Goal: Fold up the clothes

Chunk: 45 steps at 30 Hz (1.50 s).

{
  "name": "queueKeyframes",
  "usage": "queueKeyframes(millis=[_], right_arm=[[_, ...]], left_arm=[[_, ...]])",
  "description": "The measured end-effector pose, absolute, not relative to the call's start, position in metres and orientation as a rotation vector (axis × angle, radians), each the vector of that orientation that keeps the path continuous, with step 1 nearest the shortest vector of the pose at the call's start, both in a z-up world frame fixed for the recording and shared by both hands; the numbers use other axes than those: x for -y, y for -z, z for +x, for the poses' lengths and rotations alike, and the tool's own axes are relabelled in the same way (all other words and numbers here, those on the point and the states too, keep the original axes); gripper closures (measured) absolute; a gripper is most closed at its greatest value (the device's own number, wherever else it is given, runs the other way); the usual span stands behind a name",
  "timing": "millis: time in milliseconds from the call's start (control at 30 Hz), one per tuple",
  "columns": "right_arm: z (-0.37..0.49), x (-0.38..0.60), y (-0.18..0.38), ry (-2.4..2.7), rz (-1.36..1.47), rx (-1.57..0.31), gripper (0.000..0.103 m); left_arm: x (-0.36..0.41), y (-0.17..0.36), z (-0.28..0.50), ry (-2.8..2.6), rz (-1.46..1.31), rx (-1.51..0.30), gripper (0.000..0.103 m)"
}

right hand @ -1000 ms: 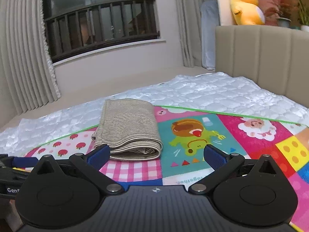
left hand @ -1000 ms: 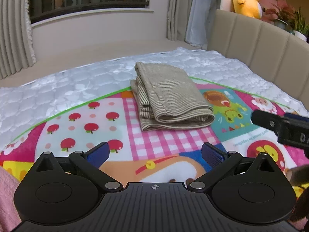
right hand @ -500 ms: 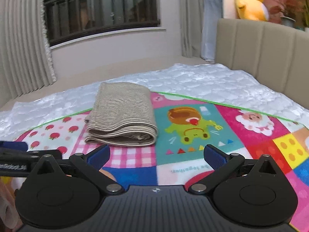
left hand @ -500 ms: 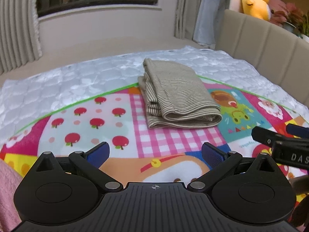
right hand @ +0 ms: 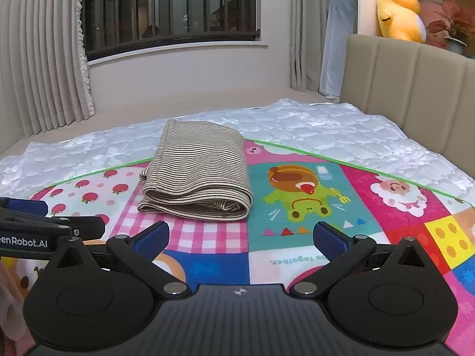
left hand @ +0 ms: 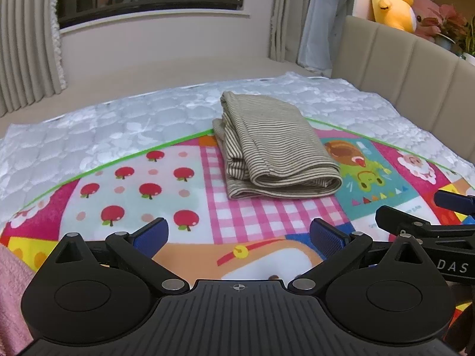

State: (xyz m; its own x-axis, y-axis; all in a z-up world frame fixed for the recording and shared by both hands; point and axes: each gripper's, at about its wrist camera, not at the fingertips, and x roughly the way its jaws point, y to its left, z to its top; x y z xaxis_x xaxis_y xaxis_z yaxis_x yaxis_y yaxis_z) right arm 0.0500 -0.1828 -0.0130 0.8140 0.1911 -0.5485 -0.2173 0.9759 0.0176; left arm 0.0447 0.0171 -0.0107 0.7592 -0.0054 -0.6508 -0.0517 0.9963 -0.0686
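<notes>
Left hand-held gripper: jaws spread wide, empty, low over the near part of the play mat. Right hand-held gripper: jaws spread wide, empty, just beside the left one. Folded striped garment: beige with dark stripes, lying flat straddling the mat's far green edge, apart from both grippers. White quilted bed cover: under the mat. Padded headboard: right. Yellow plush toy: above headboard.

Bedroom — bed, headboard, curtains.
</notes>
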Motion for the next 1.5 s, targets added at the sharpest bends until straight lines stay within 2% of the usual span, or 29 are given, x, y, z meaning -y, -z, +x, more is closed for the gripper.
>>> queueKeyframes(millis=[933,1200,1500], right_arm=[[0.055,0.191,0.014,-0.19,0.008,-0.634,0.0],[0.047,0.196,0.004,-0.27,0.051,-0.551,0.0],[0.048,0.191,0.005,-0.246,0.013,-0.556,0.0]], left_arm=[[-0.01,0.008,0.04,-0.02,-0.049,-0.68,0.0],[-0.01,0.01,0.041,-0.029,-0.04,-0.691,0.0],[-0.011,0.01,0.042,-0.036,-0.046,-0.695,0.0]])
